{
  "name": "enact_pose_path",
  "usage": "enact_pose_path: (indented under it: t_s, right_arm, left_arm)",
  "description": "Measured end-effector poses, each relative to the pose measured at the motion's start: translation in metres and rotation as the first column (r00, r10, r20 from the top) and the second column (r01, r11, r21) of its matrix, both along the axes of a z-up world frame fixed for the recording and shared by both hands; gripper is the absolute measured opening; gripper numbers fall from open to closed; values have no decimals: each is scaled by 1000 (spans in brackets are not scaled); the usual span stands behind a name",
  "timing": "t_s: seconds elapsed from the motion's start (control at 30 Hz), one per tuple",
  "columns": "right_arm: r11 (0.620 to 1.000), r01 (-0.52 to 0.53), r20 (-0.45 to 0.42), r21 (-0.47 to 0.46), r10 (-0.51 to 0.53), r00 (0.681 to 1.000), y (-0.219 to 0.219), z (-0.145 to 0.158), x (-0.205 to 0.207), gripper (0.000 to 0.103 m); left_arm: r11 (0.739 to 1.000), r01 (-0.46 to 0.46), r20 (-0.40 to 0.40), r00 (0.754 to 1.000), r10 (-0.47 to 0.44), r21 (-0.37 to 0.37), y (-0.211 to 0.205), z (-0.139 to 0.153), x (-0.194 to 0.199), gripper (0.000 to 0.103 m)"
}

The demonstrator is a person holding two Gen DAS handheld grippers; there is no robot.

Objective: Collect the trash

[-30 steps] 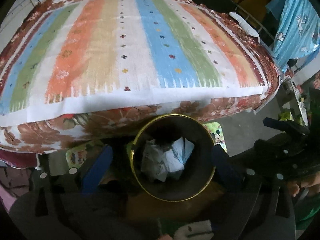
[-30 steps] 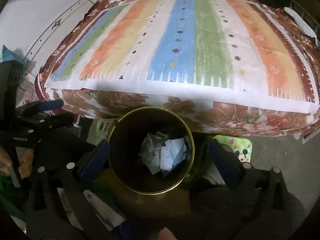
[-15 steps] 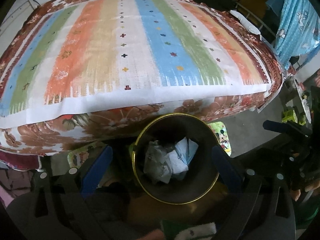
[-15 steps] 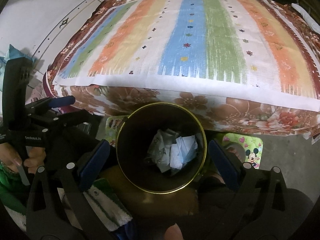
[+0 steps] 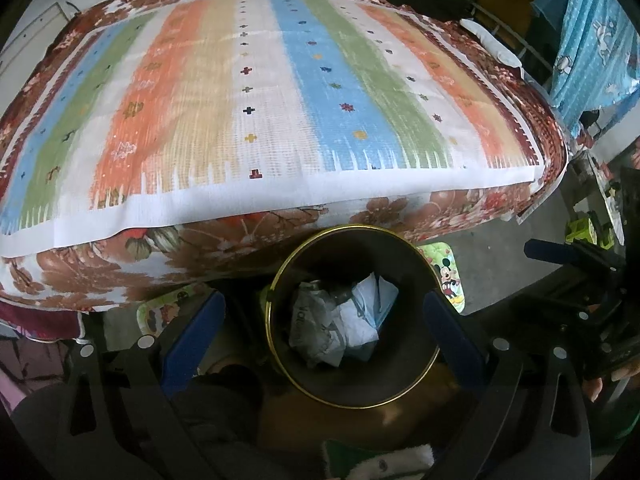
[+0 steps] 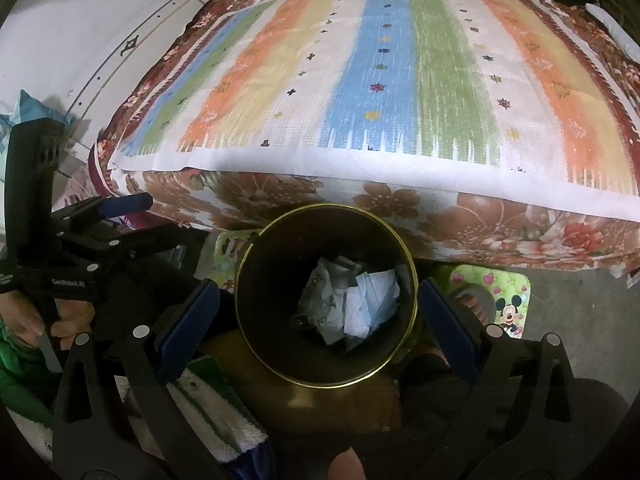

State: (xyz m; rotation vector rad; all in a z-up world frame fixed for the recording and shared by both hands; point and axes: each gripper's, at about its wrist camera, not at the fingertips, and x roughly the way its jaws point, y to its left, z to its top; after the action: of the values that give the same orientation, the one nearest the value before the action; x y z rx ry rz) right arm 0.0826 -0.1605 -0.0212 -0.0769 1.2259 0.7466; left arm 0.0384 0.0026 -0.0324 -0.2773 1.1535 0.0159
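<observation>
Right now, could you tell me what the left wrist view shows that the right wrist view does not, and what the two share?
Only the left wrist view shows the blue patterned cloth hanging at upper right and the right gripper off to its right. Only the right wrist view shows the white wall, the left gripper at its left, the hand holding it and a green-striped white towel. Both show the striped bed cover, the gold-rimmed bin below open jaws, crumpled paper inside it, and the cartoon mouse mat on the floor.
</observation>
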Motion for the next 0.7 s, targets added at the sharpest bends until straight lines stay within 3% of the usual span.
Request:
enact_pose_path:
  t_s: [0.7]
  right_arm:
    - [1000, 6, -3, -6, -6, 1000, 3, -1, 0, 94]
  left_arm:
    - [1000, -10, -6, 1000, 10, -11, -3, -2, 0, 97]
